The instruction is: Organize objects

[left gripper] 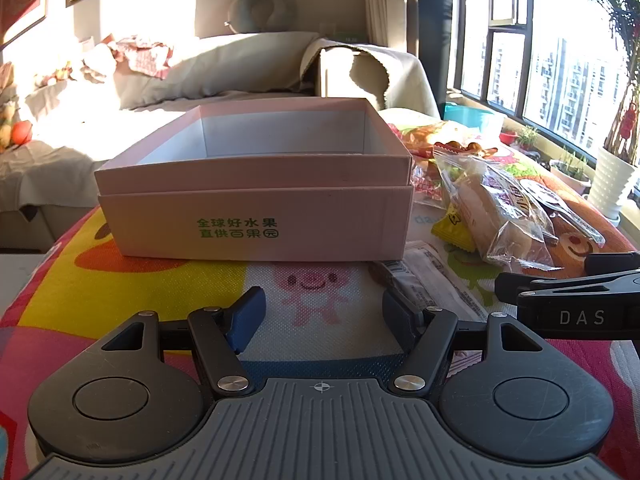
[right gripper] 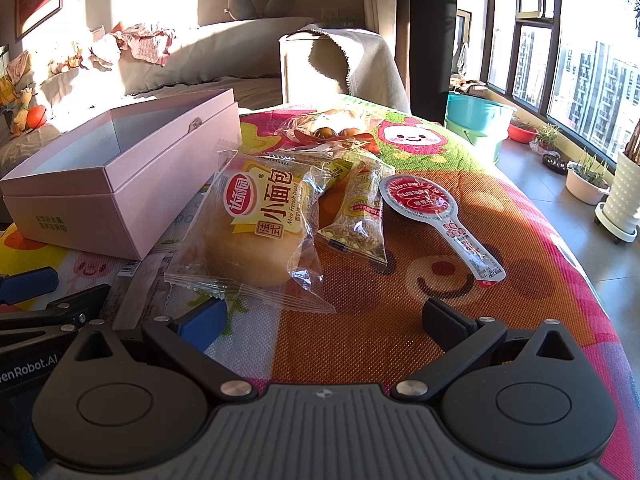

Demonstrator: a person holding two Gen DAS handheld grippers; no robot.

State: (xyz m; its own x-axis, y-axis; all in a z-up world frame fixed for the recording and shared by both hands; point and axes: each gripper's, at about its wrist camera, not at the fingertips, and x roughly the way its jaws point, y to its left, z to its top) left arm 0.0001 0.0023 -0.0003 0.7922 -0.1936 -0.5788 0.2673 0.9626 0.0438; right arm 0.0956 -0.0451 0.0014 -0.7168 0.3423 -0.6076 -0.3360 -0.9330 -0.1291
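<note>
Sunlight falls across a bright cartoon mat (right gripper: 400, 320) spread in front of a covered sofa (right gripper: 224, 60). An open pink box (left gripper: 256, 216) is set on the mat, empty as far as can be seen, probably so the snacks can be put inside. Beside it a small bread packet (right gripper: 256, 232), a grain bar (right gripper: 360, 216) and a spoon-shaped red packet (right gripper: 432, 208) are laid out. The left gripper (left gripper: 324, 316) is held open near the box, and the right gripper (right gripper: 324, 320) is held wide open near the bread; nothing is gripped. A flat wrapper (right gripper: 136, 292) is half hidden under the bread.
</note>
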